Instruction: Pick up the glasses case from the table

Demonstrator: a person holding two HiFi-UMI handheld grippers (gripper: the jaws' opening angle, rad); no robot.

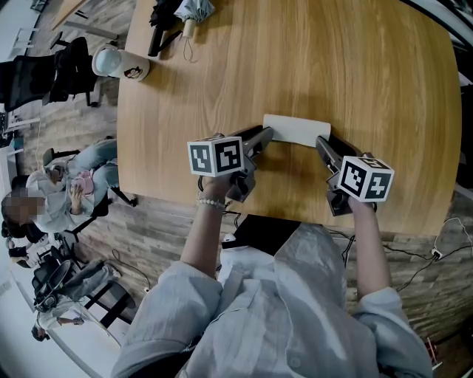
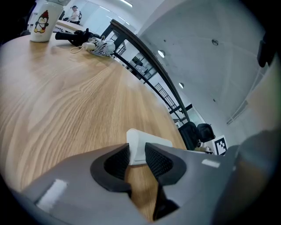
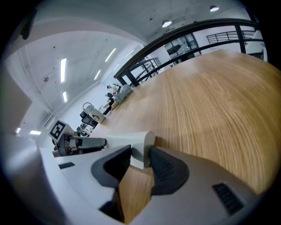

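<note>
Left gripper | right gripper | jaws grip closed glasses case ends

This looks like an open-plan office: a broad wooden table stands on plank flooring, with a black office chair at its far left and a seated person further left. A mug and a folded umbrella sit at the table's far edge. Beyond it are dark railings and ceiling strip lights.

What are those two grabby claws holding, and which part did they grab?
Both hold the white glasses case. The left gripper pinches the case's left end and the right gripper pinches its right end.
</note>
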